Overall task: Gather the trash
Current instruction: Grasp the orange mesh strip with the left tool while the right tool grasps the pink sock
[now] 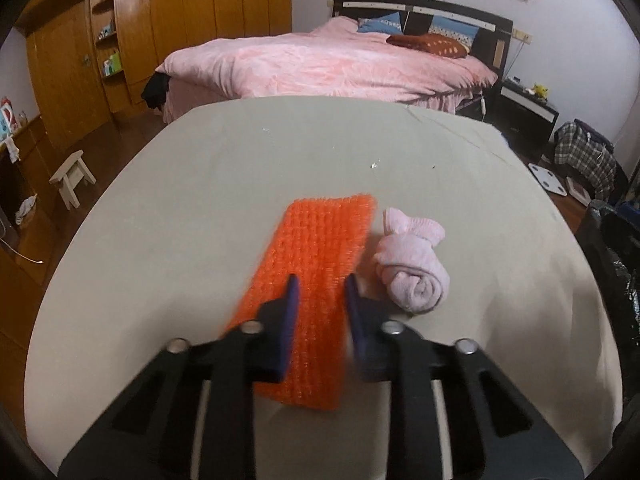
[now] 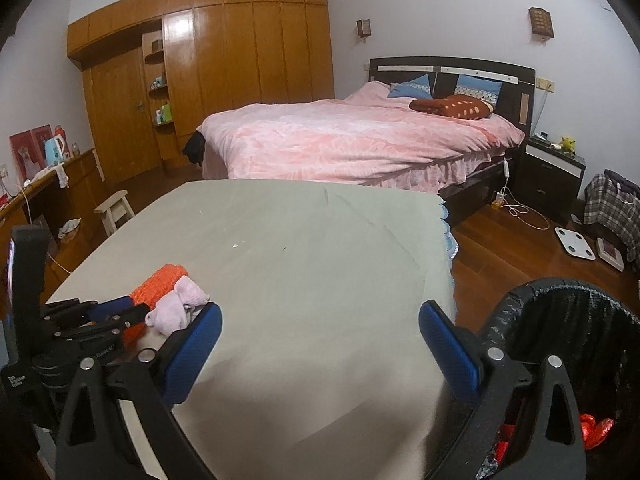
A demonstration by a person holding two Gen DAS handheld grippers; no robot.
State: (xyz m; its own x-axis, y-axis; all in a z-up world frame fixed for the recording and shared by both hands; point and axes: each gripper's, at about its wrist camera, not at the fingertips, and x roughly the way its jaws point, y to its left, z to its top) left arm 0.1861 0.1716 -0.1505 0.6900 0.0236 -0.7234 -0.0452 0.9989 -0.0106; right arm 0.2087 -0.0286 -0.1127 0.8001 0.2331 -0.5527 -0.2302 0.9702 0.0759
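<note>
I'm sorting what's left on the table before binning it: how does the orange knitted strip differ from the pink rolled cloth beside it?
The orange knitted strip lies flat and stretched out; the pink rolled cloth is bundled into a compact roll. The strip is a coarse, bright orange knit; the cloth is pale pink with a finer surface. The strip lies between the jaws of the left gripper; the cloth sits just outside them, untouched. Both rest on the grey-covered table.
</note>
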